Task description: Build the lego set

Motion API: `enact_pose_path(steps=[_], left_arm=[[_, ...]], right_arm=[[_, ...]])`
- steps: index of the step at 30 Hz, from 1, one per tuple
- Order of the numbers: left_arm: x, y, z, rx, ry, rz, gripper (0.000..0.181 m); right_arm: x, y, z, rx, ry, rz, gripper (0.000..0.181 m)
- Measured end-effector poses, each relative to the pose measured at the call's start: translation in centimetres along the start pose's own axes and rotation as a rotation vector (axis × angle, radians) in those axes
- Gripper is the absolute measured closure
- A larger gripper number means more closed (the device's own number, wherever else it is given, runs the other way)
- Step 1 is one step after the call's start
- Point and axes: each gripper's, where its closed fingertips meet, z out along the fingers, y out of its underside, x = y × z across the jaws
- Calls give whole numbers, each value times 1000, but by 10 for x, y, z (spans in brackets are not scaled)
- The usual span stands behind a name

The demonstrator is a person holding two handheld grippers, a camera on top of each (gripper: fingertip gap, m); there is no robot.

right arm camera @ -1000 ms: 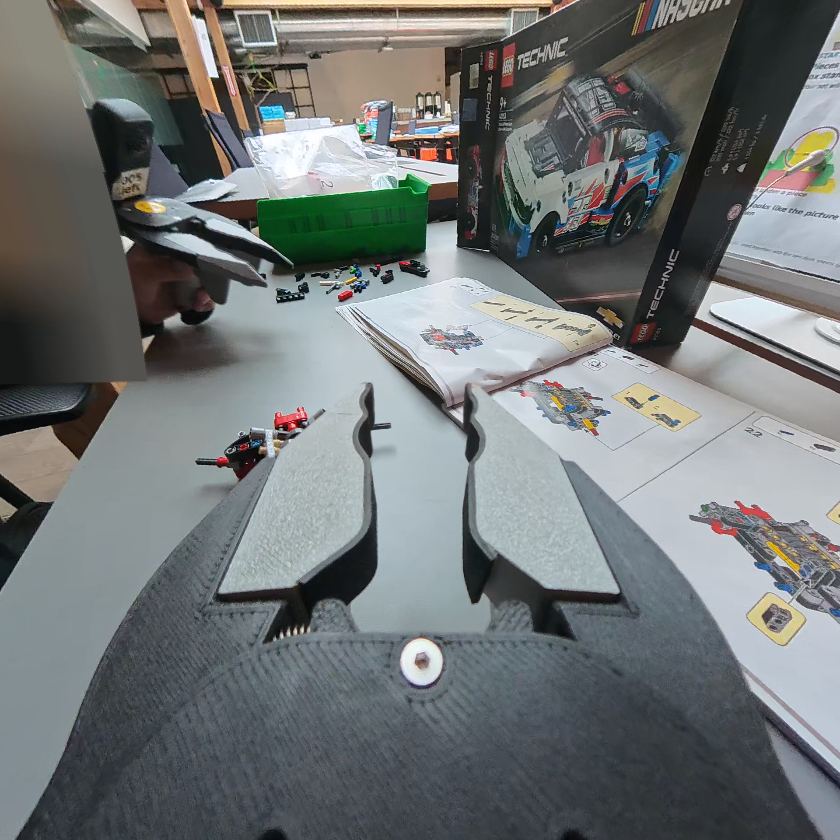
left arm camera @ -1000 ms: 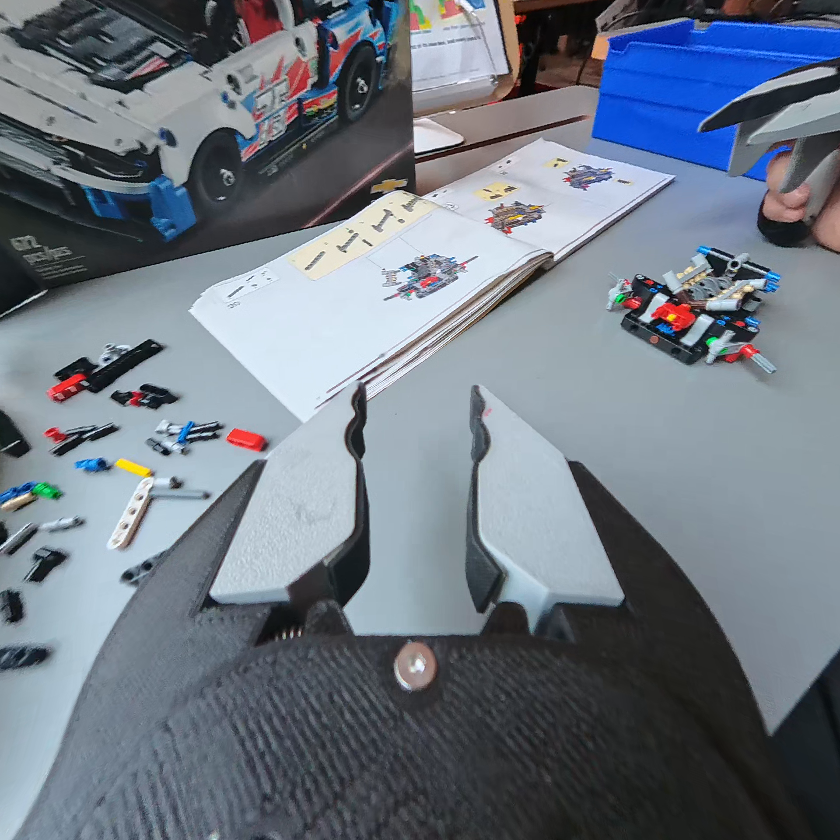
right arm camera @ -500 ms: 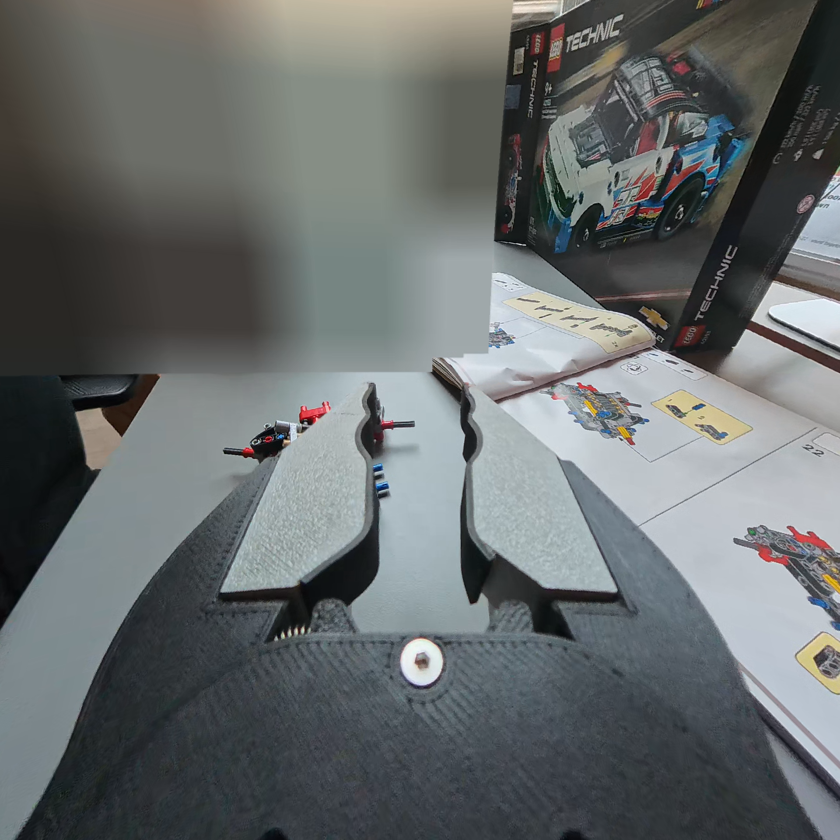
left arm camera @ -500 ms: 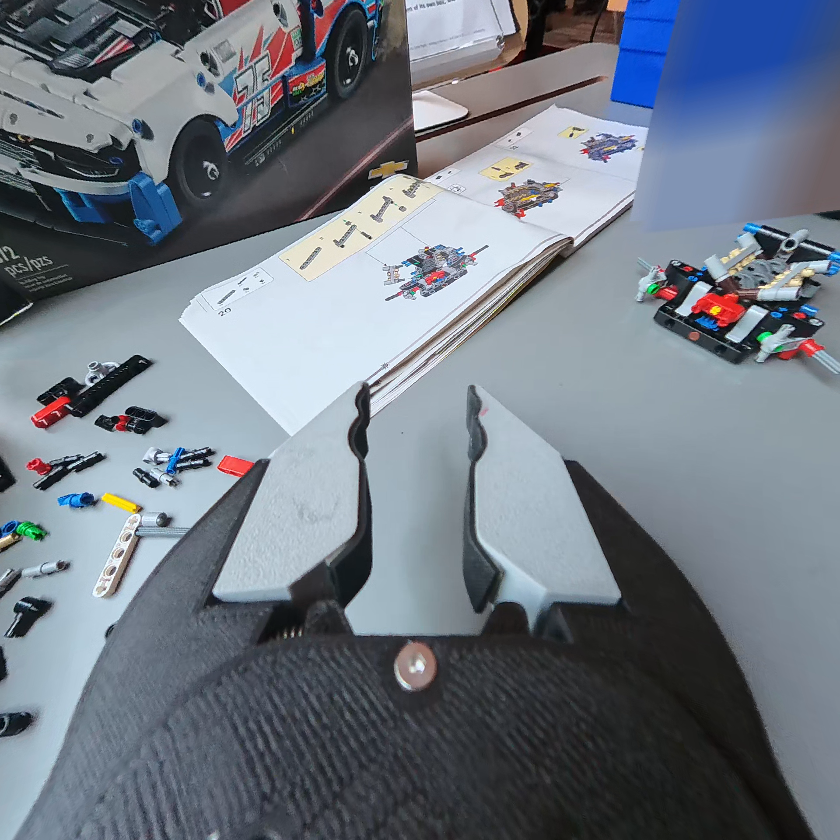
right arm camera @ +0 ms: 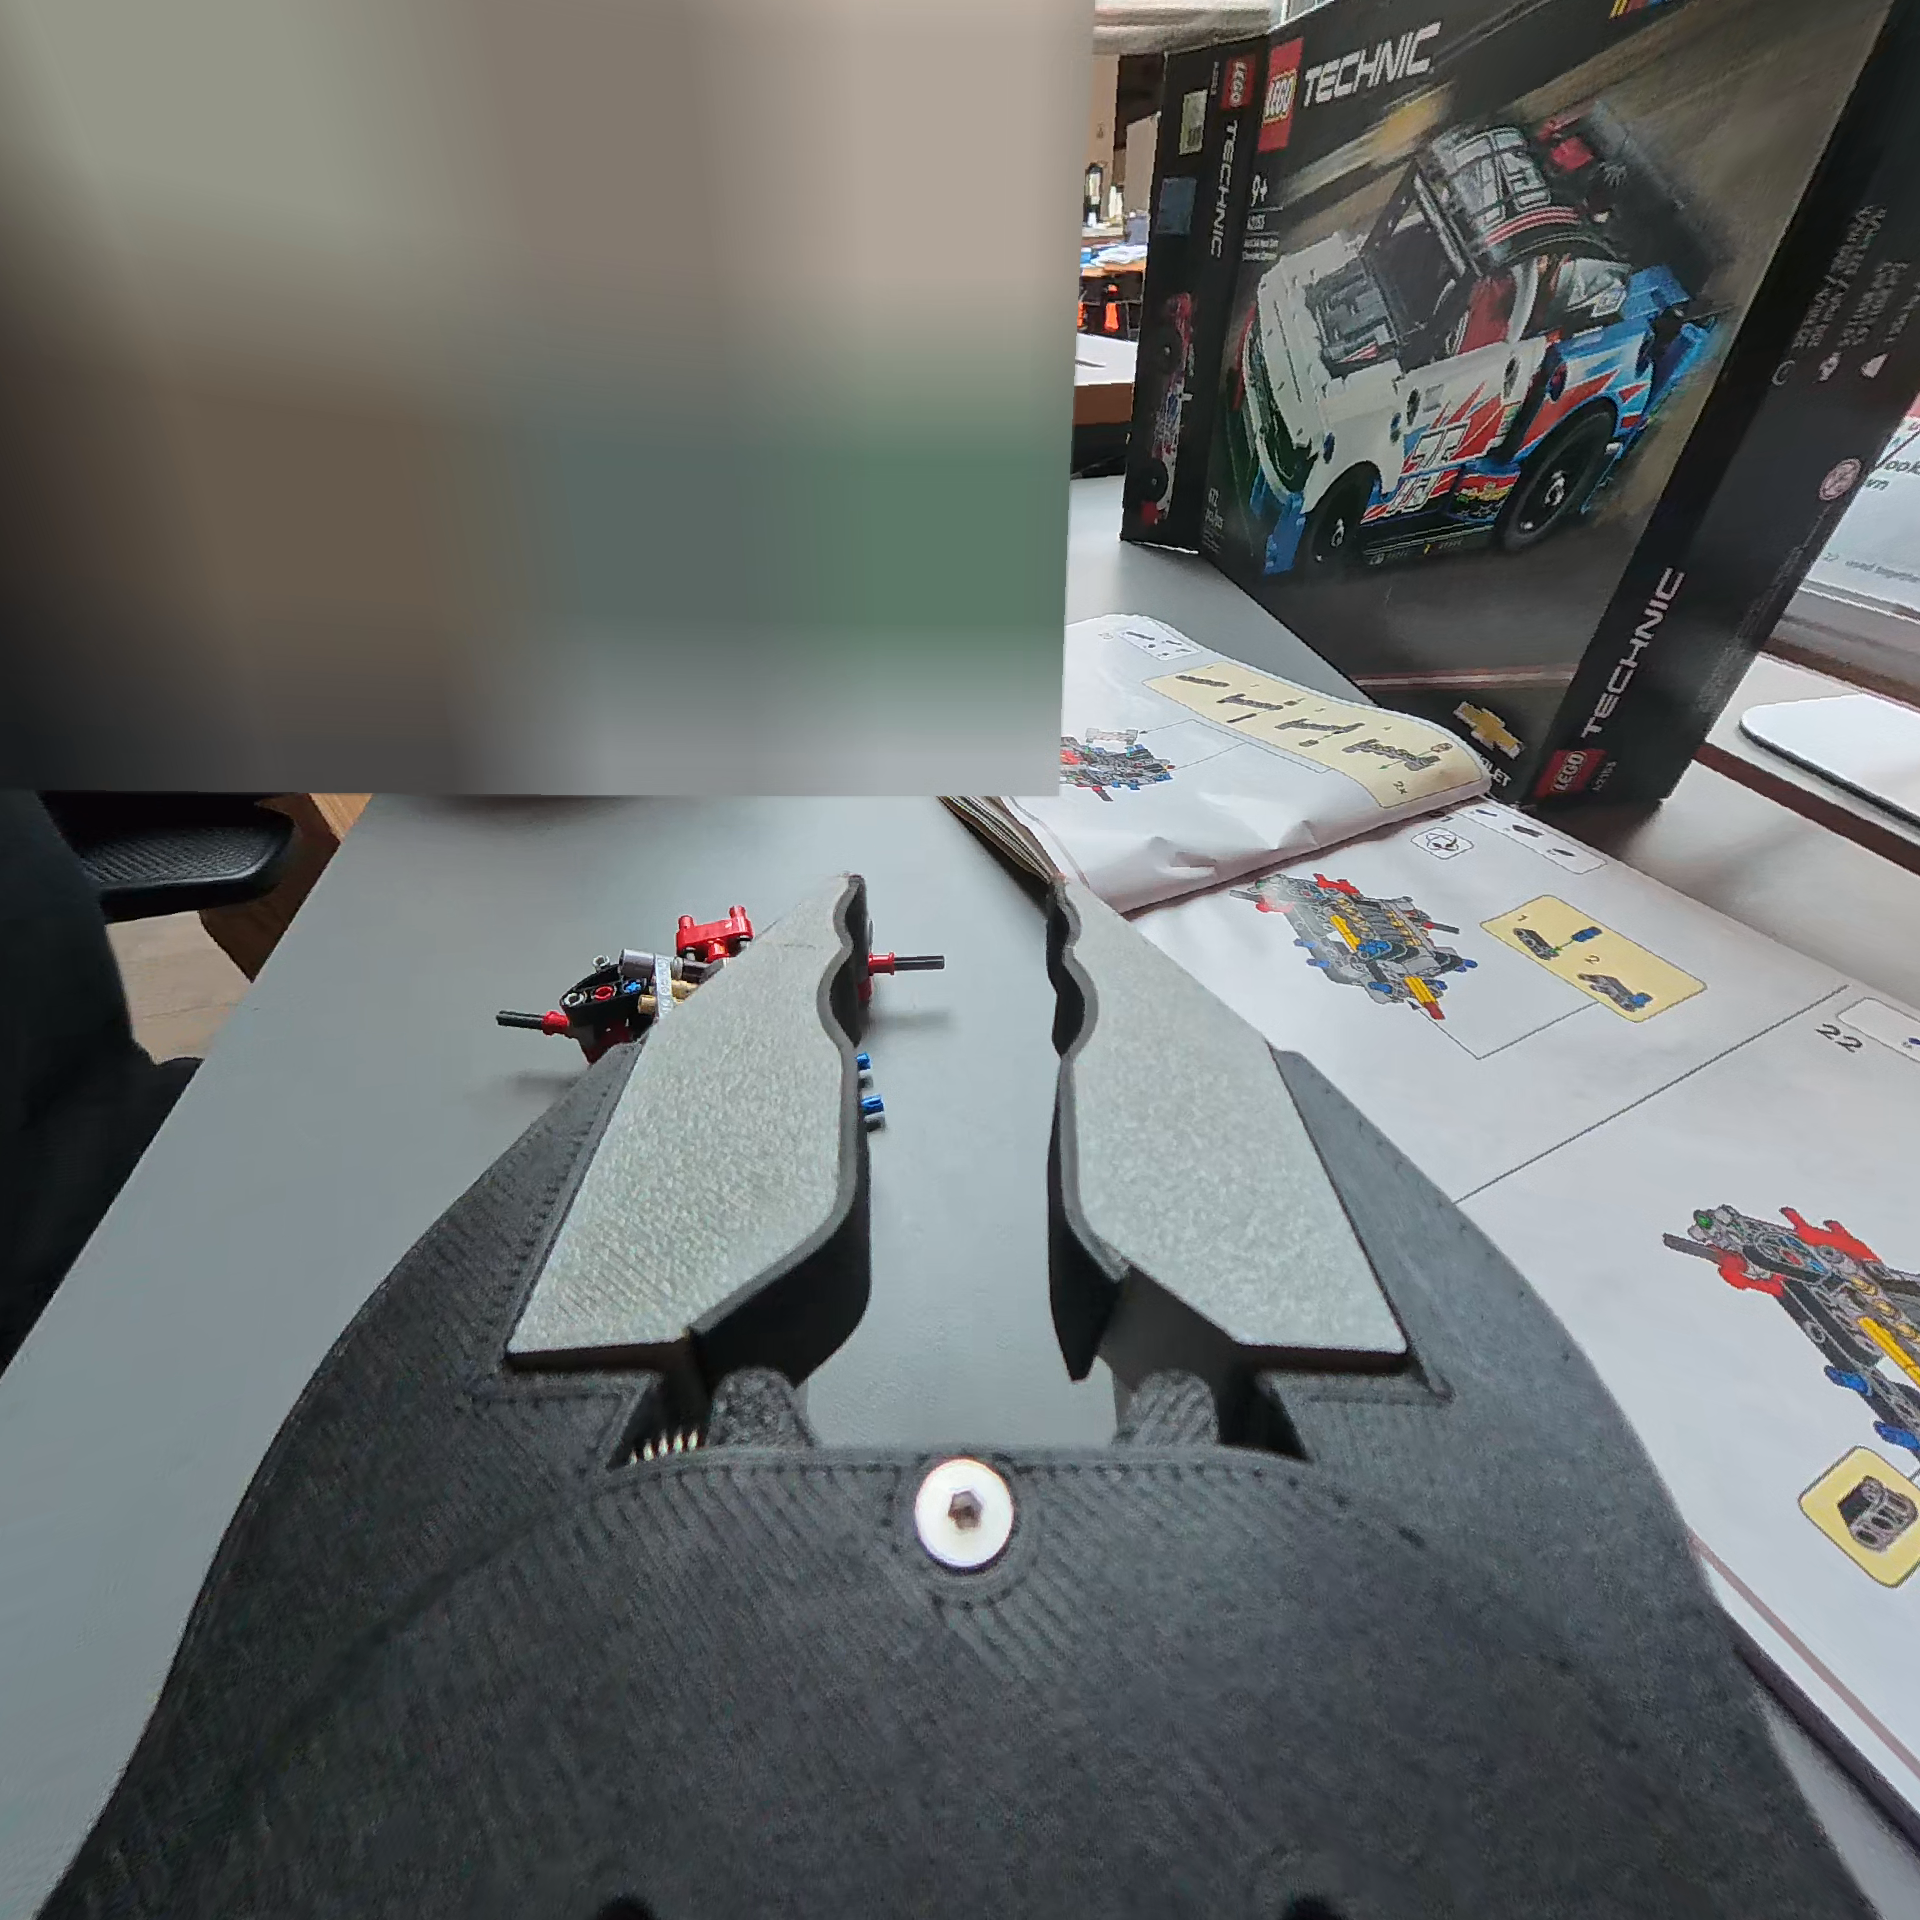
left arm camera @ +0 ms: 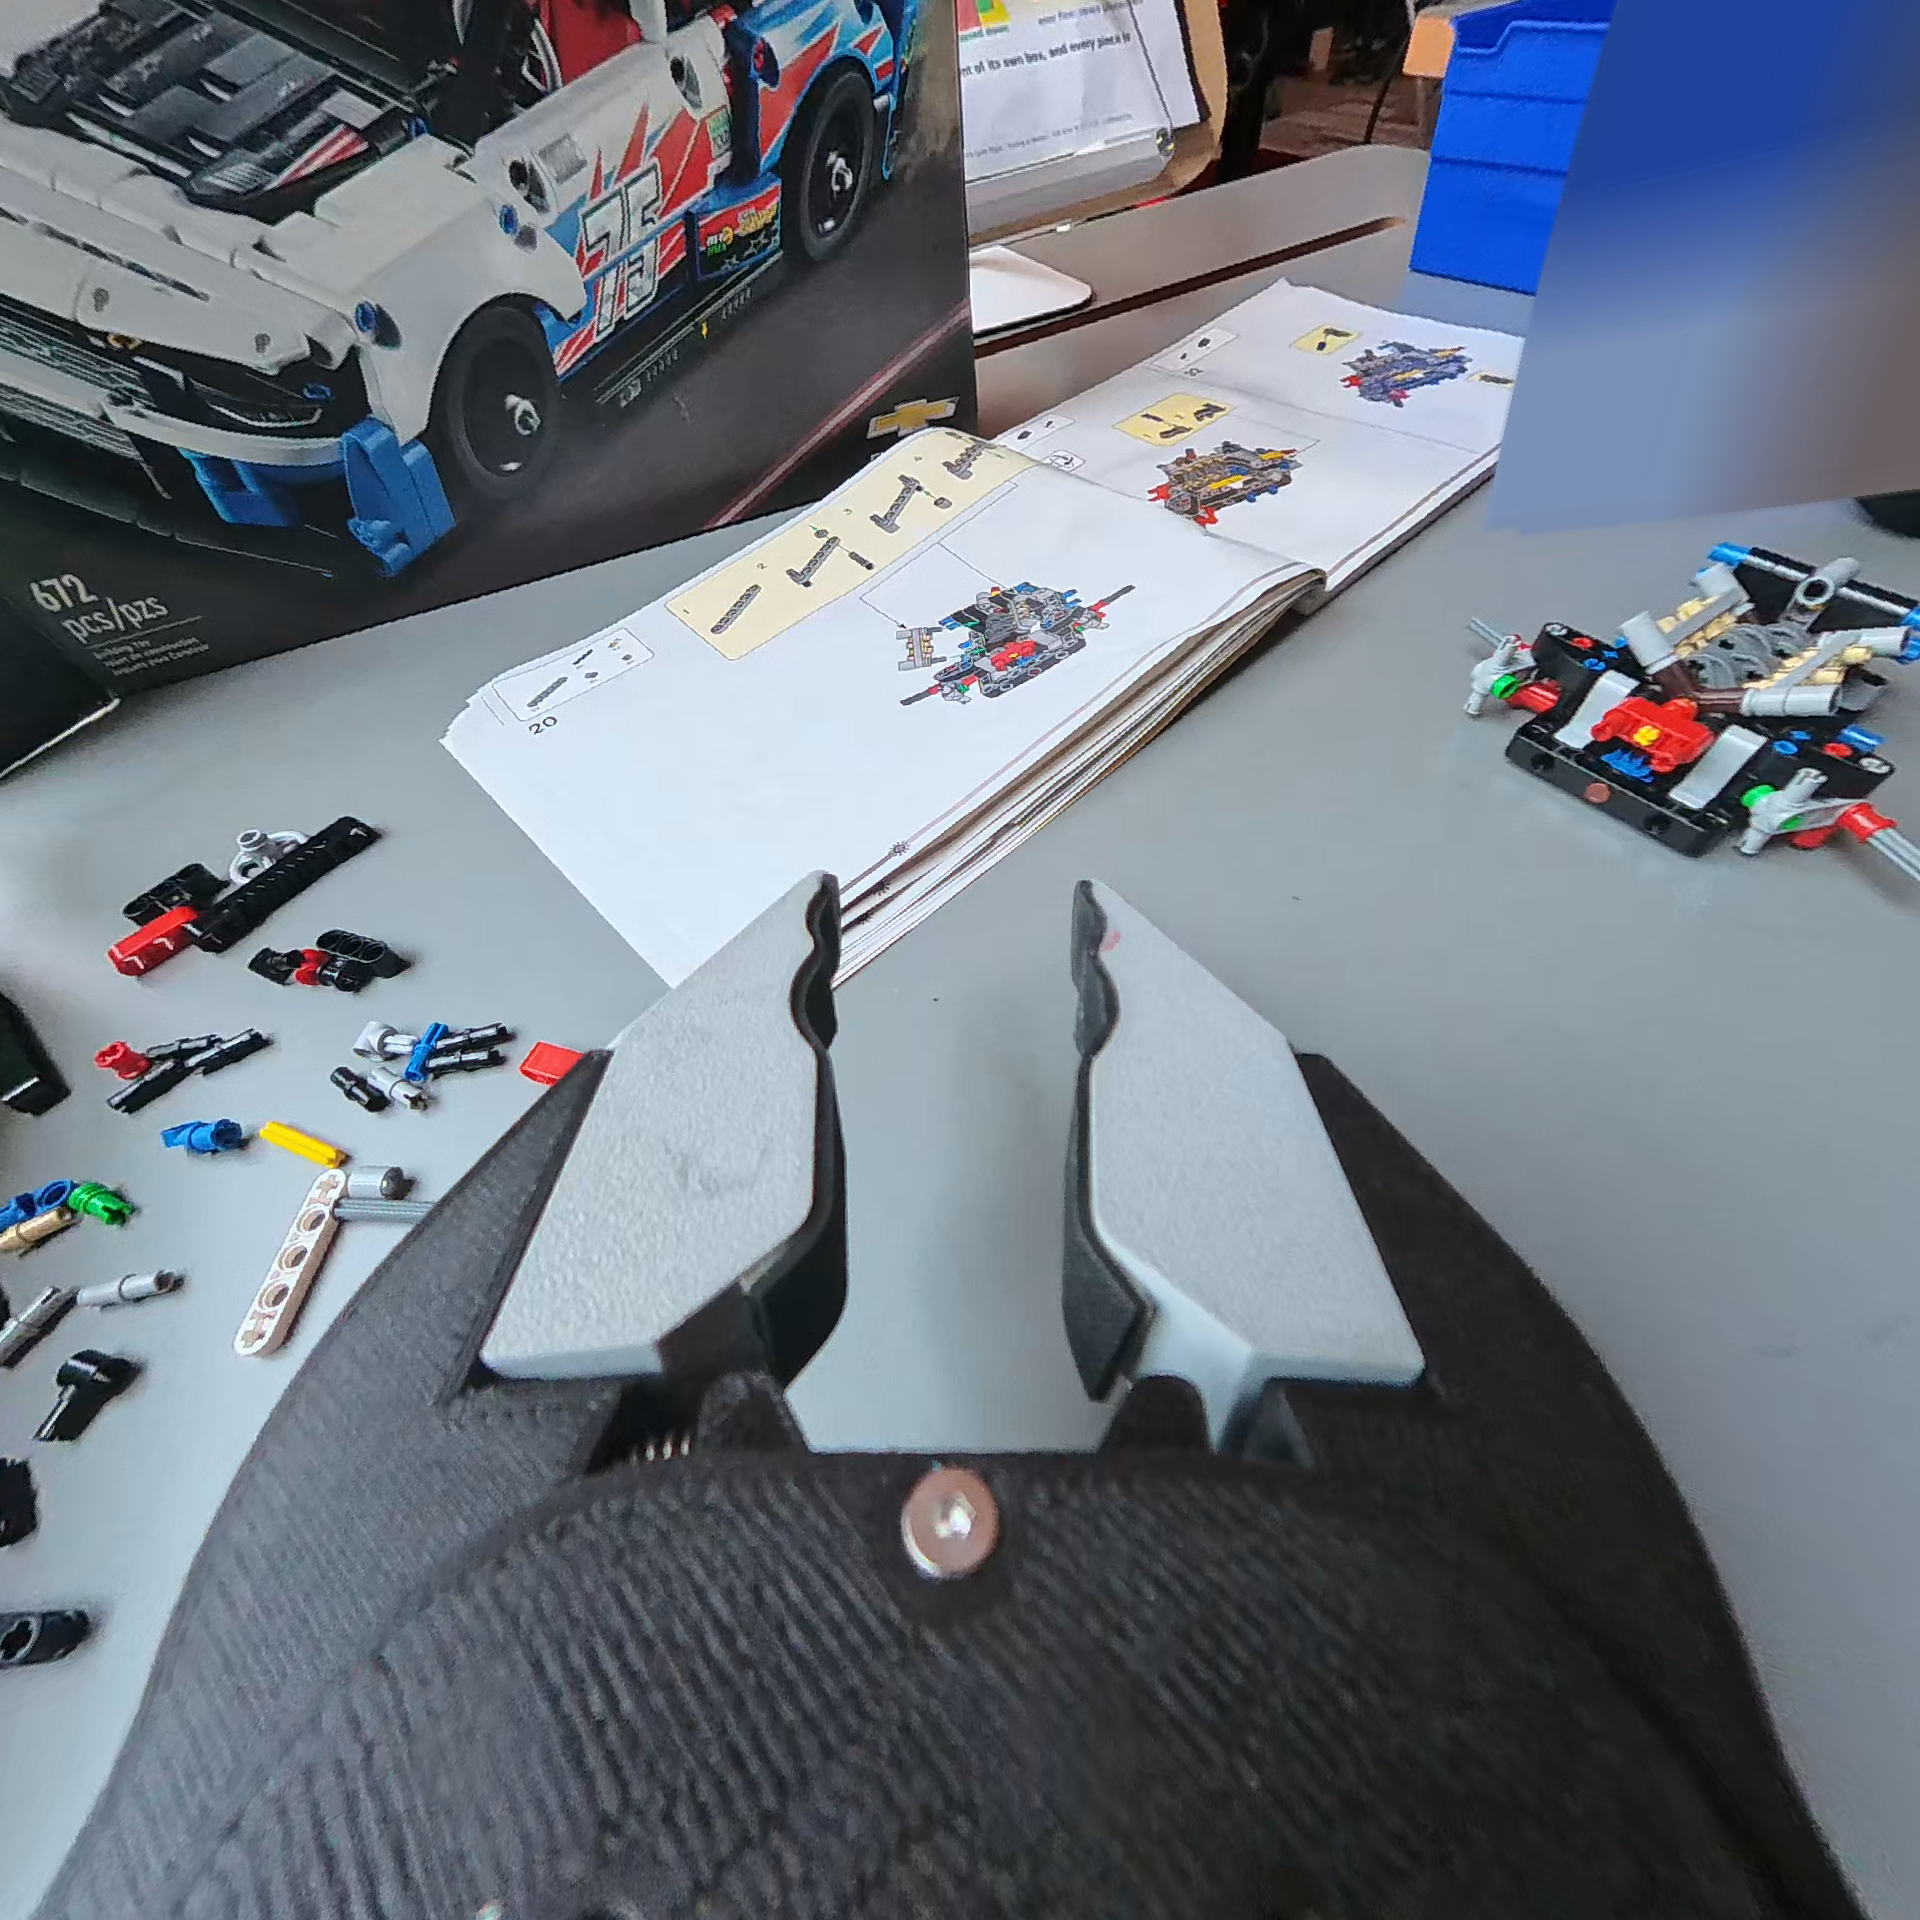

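Note:
A partly built lego assembly [left arm camera: 1704, 717] of black, grey and red parts sits on the grey table at the right in the left wrist view. It also shows in the right wrist view [right arm camera: 665, 982], half hidden behind my right gripper's left finger. Several loose lego pieces [left arm camera: 301, 1049] lie at the left. My left gripper [left arm camera: 951, 914] is open and empty, above the table by the front corner of the open instruction booklet [left arm camera: 935, 665]. My right gripper [right arm camera: 956, 914] is open and empty, just right of the assembly.
The set's box [left arm camera: 416, 312] stands behind the booklet, also in the right wrist view [right arm camera: 1507, 395]. A blue bin [left arm camera: 1496, 156] is at the far right. The booklet's pages [right arm camera: 1558, 987] spread to the right of my right gripper. A chair [right arm camera: 156, 852] stands off the table's left edge. Some 30 cm of space lies between my two pairs of fingers.
The left gripper has moved forward and right toward the booklet and assembly. The right gripper has dropped lower and closer to the assembly. Both stay open.

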Motion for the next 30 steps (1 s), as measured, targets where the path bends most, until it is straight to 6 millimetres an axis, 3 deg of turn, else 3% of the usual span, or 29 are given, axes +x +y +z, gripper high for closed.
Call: enact_pose_path(steps=[12, 16, 19, 23, 26, 30], left_arm=[[-2, -3, -3, 22, -34, 18, 137], [-12, -7, -15, 76, -68, -67, 146], [-21, 4, -28, 40, -97, -141, 151], [-63, 27, -57, -115, -275, -116, 161], [-97, 19, -74, -174, -318, -105, 175], [-145, 21, -84, -330, -372, -122, 173]], right_arm=[[4, 1, -1, -16, 36, -46, 152], [7, 1, -2, -11, 45, -30, 152], [10, 2, -1, -15, 57, -19, 152], [12, 3, -1, -19, 72, -25, 153], [14, 3, 0, -23, 80, -18, 153], [18, 3, -2, -22, 103, -14, 154]])
